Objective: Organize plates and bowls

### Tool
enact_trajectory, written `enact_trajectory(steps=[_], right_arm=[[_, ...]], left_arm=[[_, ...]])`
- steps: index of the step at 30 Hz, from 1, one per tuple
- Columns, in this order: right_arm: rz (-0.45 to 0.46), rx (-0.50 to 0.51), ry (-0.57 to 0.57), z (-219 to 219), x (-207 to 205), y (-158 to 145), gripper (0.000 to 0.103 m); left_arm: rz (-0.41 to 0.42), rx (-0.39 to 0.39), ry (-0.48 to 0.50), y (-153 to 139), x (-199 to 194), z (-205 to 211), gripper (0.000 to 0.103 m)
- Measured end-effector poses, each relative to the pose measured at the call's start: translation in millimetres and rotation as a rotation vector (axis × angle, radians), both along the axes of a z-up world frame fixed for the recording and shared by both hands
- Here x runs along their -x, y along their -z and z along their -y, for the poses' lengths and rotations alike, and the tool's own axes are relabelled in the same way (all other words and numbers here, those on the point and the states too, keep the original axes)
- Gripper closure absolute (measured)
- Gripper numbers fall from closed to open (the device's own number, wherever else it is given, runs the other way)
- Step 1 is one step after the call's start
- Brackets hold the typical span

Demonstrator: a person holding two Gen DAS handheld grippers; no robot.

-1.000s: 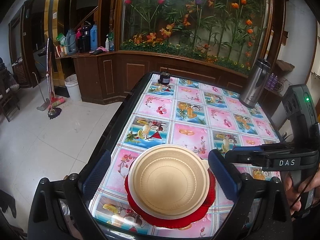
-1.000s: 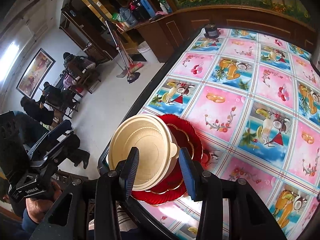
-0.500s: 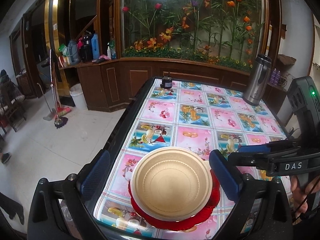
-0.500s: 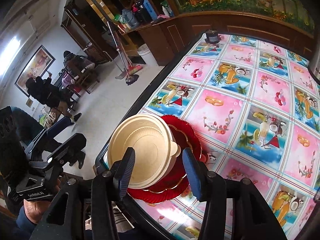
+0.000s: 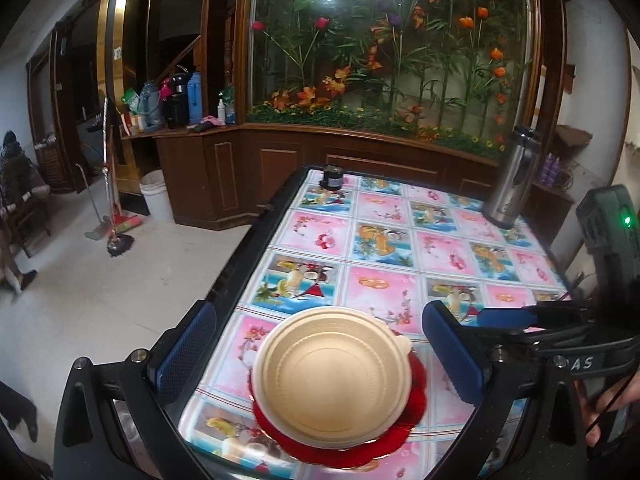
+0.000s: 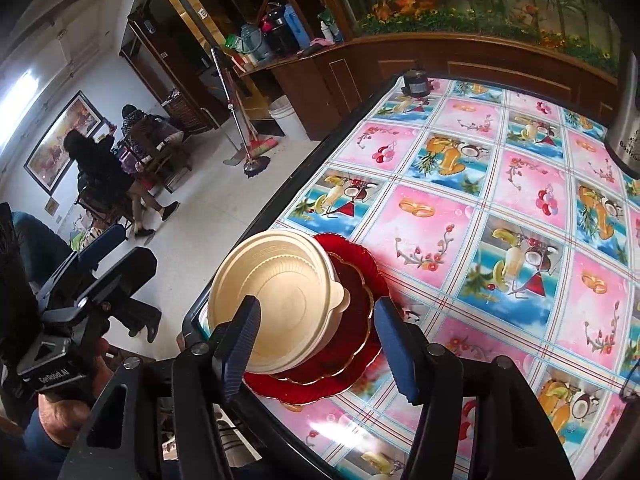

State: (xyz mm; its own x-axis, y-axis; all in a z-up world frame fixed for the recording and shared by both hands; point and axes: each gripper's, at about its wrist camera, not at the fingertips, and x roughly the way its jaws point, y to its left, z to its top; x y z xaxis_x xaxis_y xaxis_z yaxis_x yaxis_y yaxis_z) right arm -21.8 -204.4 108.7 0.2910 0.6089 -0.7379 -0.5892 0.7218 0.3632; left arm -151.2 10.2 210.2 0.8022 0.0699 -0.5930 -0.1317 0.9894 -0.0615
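Observation:
A beige bowl [image 5: 332, 376] sits in a stack of red plates [image 5: 416, 376] at the table's near left corner. In the right wrist view the bowl [image 6: 280, 296] rests on a gold-rimmed red plate [image 6: 356, 280], which lies on a larger red plate [image 6: 320, 384]. My left gripper [image 5: 320, 356] hovers over the bowl, its jaws opening wide, both pads well clear of it. My right gripper [image 6: 318, 342] comes in from the right. Its jaws are opening astride the bowl's near rim, and neither pad presses on it.
A steel thermos [image 5: 514, 184] stands at the far right of the patterned table [image 5: 376, 248], and a small dark jar [image 5: 332, 176] at its far left corner. The table's black edge [image 6: 288, 200] drops to the floor on the left, where people stand and sit.
My right gripper's jaws have spread wider around the bowl's rim. The left jaws have widened a little. Bowl and plates have stayed in place.

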Motion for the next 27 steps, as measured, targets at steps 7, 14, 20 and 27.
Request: enact_trajectory(steps=[7, 14, 20, 27], right_arm=[[0.007, 0.013, 0.003, 2, 2, 0, 0.034], [0.005, 0.016, -0.001, 2, 4, 2, 0.034], [0.012, 0.022, -0.006, 0, 6, 0, 0.034], [0.038, 0.039, -0.013, -3, 11, -1, 0.033]], left_arm=[[-0.028, 0.004, 0.002, 7, -3, 2, 0.0], [-0.04, 0.017, 0.009, 10, -2, 3, 0.0], [-0.036, 0.002, -0.012, 7, 1, 2, 0.0], [-0.057, -0.009, -0.059, 11, 0, -3, 0.0]])
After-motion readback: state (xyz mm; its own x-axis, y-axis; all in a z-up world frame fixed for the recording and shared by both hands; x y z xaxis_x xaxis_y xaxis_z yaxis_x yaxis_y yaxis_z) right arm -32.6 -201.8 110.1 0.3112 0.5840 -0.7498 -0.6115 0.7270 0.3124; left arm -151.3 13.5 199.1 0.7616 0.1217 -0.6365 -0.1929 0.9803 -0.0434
